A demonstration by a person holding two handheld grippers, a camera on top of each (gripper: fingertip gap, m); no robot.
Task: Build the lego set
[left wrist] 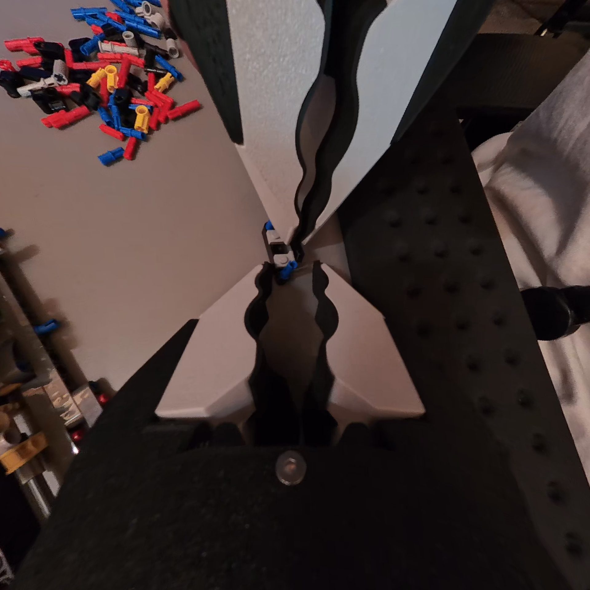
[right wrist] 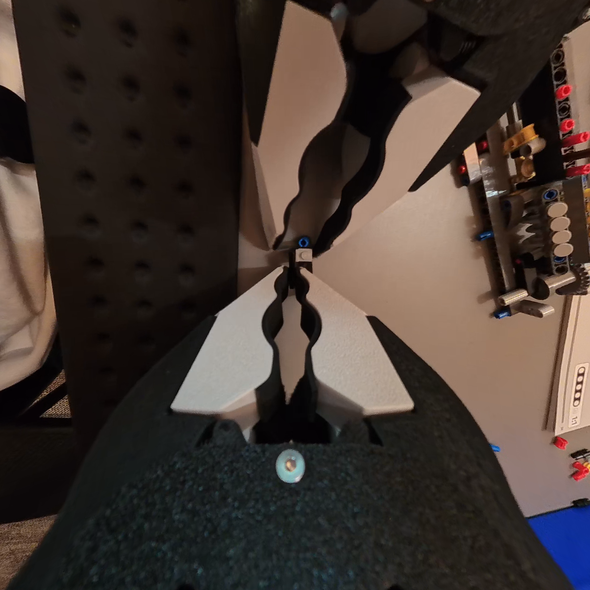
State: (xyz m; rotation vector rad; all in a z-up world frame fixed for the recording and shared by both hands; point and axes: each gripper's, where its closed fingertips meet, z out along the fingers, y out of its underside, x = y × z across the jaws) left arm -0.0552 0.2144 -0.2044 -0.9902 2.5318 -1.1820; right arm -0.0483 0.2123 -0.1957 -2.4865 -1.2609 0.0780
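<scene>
A small lego assembly [right wrist: 302,256] of black and grey pieces with blue pins hangs in the air between my two grippers. My right gripper [right wrist: 295,271] is shut on its black piece from below. In the left wrist view the right gripper [left wrist: 296,247] comes in from the top, holding the assembly [left wrist: 281,252]. My left gripper [left wrist: 290,265] has its jaws apart, tips on either side of the assembly's blue pin [left wrist: 287,269], which lies against the left finger. In the right wrist view the left gripper [right wrist: 301,247] reaches in from above around the blue pin [right wrist: 303,242].
A pile of loose red, blue, yellow, grey and black pins [left wrist: 95,79] lies on the beige table. A partly built model [right wrist: 542,207] and an instruction booklet [right wrist: 571,367] lie to the right. A black perforated panel [right wrist: 127,191] and a person's white clothing [left wrist: 542,191] are close by. Only a small space, under 4 cm, lies between the two pairs of fingers.
</scene>
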